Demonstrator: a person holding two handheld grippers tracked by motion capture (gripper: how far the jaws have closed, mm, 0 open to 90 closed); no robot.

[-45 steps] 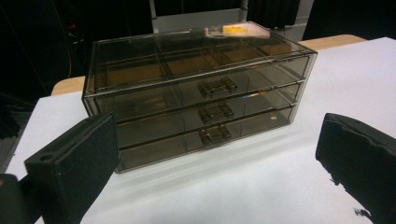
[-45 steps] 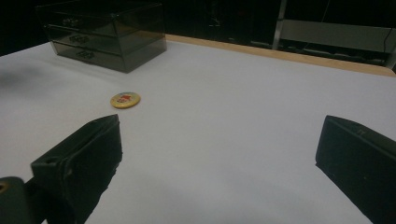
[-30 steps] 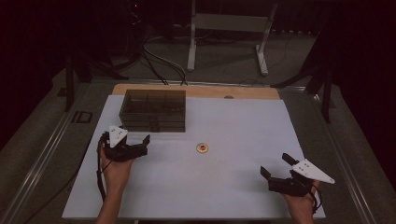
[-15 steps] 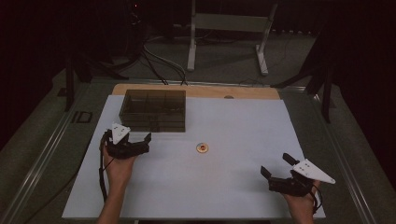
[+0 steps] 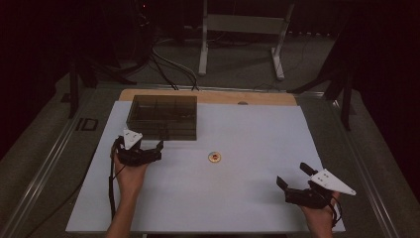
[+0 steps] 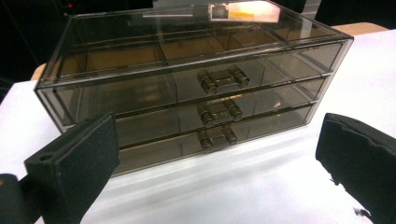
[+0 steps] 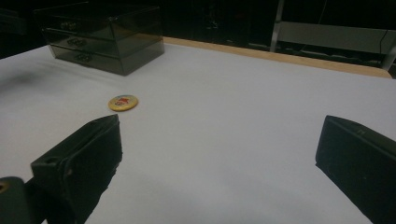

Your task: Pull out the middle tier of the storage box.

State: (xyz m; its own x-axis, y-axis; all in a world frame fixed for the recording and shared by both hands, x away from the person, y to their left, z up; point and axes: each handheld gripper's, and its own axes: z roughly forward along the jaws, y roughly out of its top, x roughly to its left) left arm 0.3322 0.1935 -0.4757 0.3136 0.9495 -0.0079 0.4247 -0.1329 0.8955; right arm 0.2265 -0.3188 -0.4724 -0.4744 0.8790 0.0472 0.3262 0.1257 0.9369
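Note:
A smoky see-through drawer box (image 5: 162,116) stands at the back left of the white table sheet (image 5: 247,134). In the left gripper view the drawer box (image 6: 187,79) shows three shut drawers, each with a small handle (image 6: 223,79) at the middle. My left gripper (image 5: 148,147) hovers just in front of the box, open and holding nothing; its left pad (image 6: 74,163) and the other pad frame the lowest drawer. A small round yellow badge (image 5: 214,157) lies mid-table. My right gripper (image 5: 293,176) stands open near the front right, pointing toward the badge (image 7: 123,102).
A wooden strip (image 5: 213,96) runs along the table's far edge behind the sheet. Metal rails (image 5: 59,148) border the table on both sides. Beyond it are a stand's legs (image 5: 237,39) and floor cables (image 5: 163,59). Bare sheet lies between the badge and the right gripper.
My left gripper has edged forward and slightly right, closer to the drawer box front. The right gripper and the badge have stayed put.

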